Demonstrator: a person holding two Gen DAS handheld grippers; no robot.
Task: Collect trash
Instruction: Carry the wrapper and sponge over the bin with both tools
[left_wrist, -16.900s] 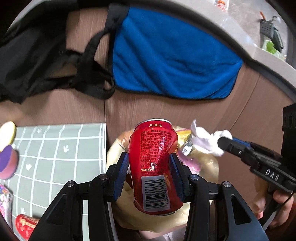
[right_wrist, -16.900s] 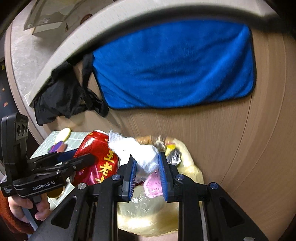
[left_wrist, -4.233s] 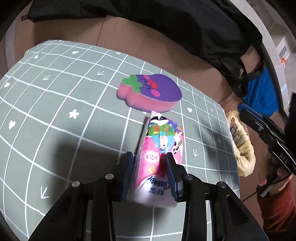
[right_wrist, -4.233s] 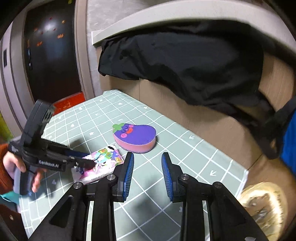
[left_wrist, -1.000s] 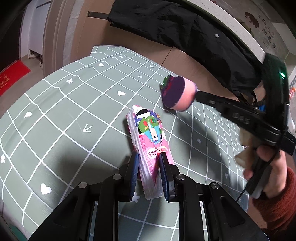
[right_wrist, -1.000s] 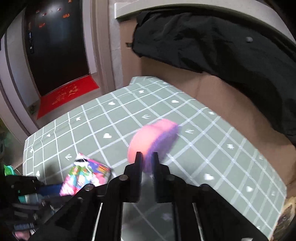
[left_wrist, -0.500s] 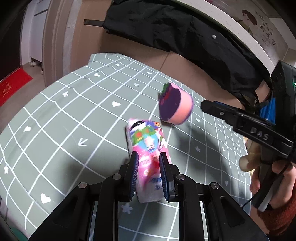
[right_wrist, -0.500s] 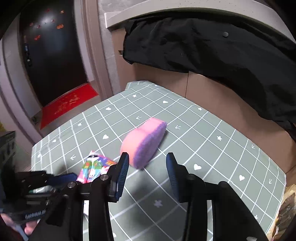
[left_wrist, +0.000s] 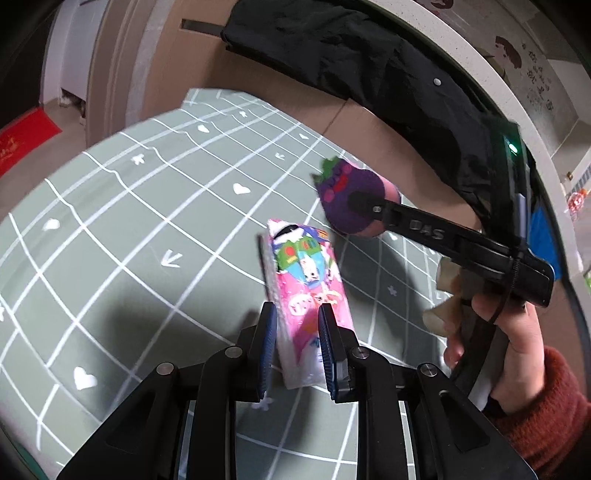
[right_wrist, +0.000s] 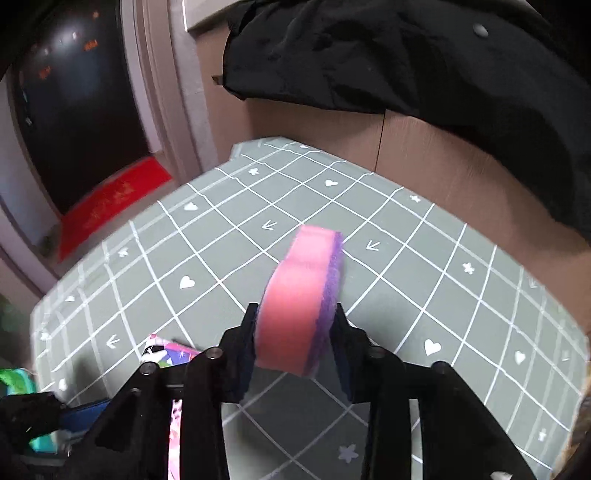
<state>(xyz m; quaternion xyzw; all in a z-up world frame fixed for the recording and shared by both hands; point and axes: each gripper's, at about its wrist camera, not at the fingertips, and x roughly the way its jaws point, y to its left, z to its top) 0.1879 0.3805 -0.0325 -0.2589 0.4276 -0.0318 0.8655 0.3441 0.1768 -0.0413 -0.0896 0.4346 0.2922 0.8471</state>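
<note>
- Two pieces of trash are in hand now, one in each tongs, both lifted above the desk (left_wrist: 110, 229) with its green checked mat.
- The left tongs (left_wrist: 295, 343) are closed on the lower end of a pink packet (left_wrist: 306, 280); the blue pads press its two flat sides, and most of the packet stands out in front.
- The packet looks light and thin, with a glossy film skin, so it is probably slippery and can bend or slide out. A hold nearer its middle would seem safer than this end hold.
- The right tongs (right_wrist: 295, 339) are closed on a sponge (right_wrist: 301, 295), pink body with a purple face; in the left view the purple side shows an eggplant picture.
- The sponge is soft and very light. It seems to give a little under the pads, which helps the grip, and it is not fragile.
- The hold is across its thickness near one end, which seems enough for so light a thing.
- A black cloth (right_wrist: 424, 66) hangs behind the desk.
</note>
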